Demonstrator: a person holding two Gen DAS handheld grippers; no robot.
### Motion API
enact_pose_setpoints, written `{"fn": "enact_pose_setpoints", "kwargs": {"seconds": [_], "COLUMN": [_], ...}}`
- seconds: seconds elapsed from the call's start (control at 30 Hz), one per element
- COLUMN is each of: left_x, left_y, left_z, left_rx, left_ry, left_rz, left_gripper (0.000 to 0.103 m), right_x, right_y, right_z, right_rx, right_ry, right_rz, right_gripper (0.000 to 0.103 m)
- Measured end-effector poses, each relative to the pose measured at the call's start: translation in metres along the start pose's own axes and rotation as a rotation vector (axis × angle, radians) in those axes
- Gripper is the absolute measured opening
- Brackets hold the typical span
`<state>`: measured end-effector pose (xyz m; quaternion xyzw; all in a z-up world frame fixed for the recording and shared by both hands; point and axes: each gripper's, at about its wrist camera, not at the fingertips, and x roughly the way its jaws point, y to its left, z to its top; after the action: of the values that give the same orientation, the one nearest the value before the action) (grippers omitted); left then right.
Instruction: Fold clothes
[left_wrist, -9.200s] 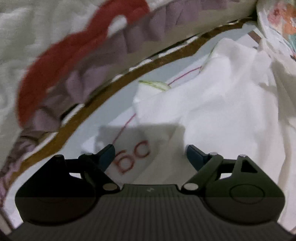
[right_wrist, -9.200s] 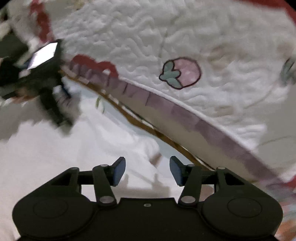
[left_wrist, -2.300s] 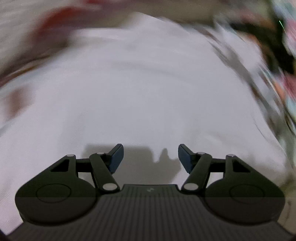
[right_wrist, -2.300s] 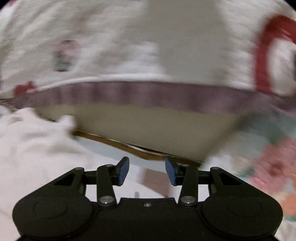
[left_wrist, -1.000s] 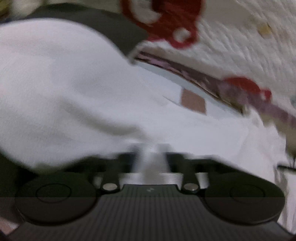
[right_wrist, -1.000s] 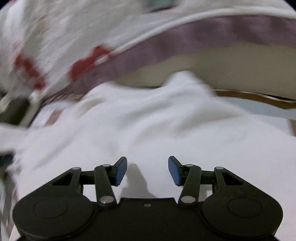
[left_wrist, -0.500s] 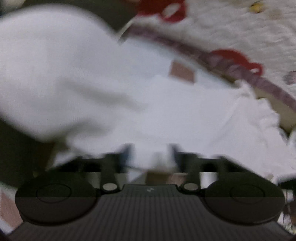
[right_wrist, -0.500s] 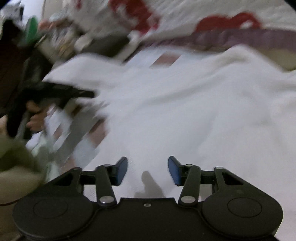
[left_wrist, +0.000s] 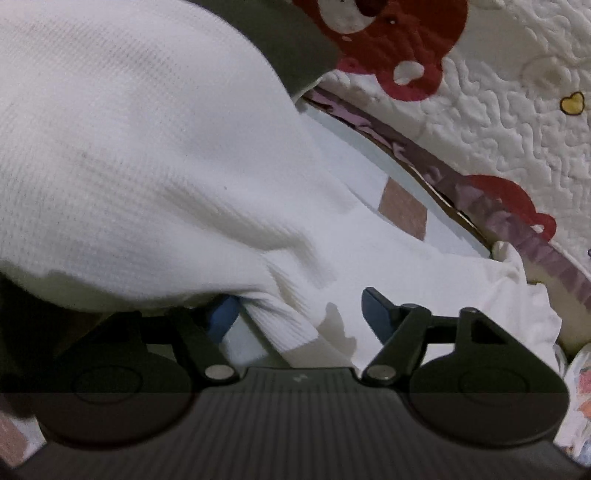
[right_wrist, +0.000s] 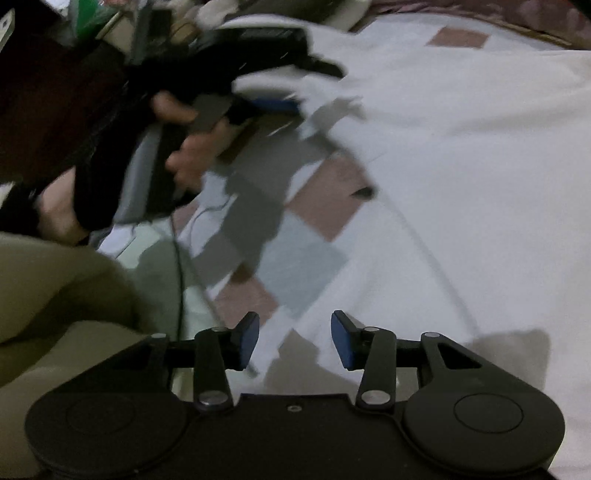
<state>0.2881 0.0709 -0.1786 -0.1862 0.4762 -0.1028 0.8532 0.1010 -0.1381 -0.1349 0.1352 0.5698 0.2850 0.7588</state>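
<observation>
The bed surface is a patchwork sheet (right_wrist: 325, 210) of pale blue, white and dusty-pink squares, bordered by a white quilted cover (left_wrist: 517, 122) with red bear motifs.

The task item, a white waffle-knit garment (left_wrist: 147, 147), lies spread over the sheet. One portion rises in a bulging fold directly in front of the left gripper (left_wrist: 295, 314); the remainder extends flat toward the quilted cover. In the right wrist view its lower edge lies just ahead of the right gripper (right_wrist: 293, 338).

Handling judgement: the knit appears light, soft and limp, not slippery, not fragile. It will sag between grip points. Take hold at a hem edge or corner, one per gripper.

Left gripper: jaws apart and closing, with a narrow strip of the garment between them, resting against the left pad. No clamping is visible.

Right gripper: jaws apart and opening, nothing pressed between them; the garment edge lies below.
</observation>
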Motion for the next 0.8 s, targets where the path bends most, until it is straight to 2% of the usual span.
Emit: {"fn": "enact_pose_setpoints", "kwargs": {"seconds": [0.07,0.13,0.23,0.33,0.43,0.47,0.5,0.6,0.67,0.7,0.73,0.77,0.8], "left_x": [-0.001,-0.002,-0.008,-0.008,-0.003,-0.002,0.0,0.001,0.0,0.002,0.004,0.006,0.007], "left_y": [-0.006,-0.015,-0.02,-0.021,-0.025,-0.025,-0.025,-0.015,-0.011,-0.015,-0.02,-0.024,-0.029], "left_z": [0.0,0.002,-0.001,-0.004,-0.007,-0.007,-0.006,0.0,0.004,0.003,0.003,0.002,0.002], "left_rx": [0.059,0.131,0.177,0.193,0.27,0.28,0.289,0.214,0.188,0.256,0.324,0.391,0.458], "left_ry": [-0.01,-0.015,-0.017,0.004,0.025,0.024,0.022,0.026,0.029,0.041,0.052,0.064,0.075], "left_rz": [0.043,0.058,0.054,0.056,0.111,0.115,0.12,0.083,0.065,0.086,0.106,0.127,0.147], "left_gripper": [0.071,0.071,0.071,0.071,0.071,0.071,0.071,0.071,0.066,0.045,0.015,0.009,0.009], "right_x": [0.01,0.013,0.009,0.003,0.009,0.011,0.016,0.02,0.021,0.023,0.022,0.021,0.016], "right_y": [0.008,0.017,0.039,0.046,0.044,0.043,0.044,0.048,0.048,0.047,0.047,0.047,0.039], "right_z": [-0.005,-0.008,-0.019,-0.032,-0.039,-0.041,-0.042,-0.043,-0.044,-0.047,-0.049,-0.05,-0.05], "right_rx": [-0.002,-0.03,-0.09,-0.07,-0.11,-0.119,-0.128,-0.202,-0.291,-0.337,-0.379,-0.42,-0.403], "right_ry": [0.048,0.052,0.048,0.049,0.051,0.05,0.052,0.039,0.024,0.027,0.021,0.014,0.002], "right_rz": [-0.061,-0.102,-0.124,-0.086,-0.195,-0.206,-0.204,-0.175,-0.153,-0.154,-0.195,-0.24,-0.227], "right_gripper": [0.051,0.05,0.05,0.049,0.049,0.049,0.053,0.07,0.069,0.06,0.046,0.011,0.005]}}
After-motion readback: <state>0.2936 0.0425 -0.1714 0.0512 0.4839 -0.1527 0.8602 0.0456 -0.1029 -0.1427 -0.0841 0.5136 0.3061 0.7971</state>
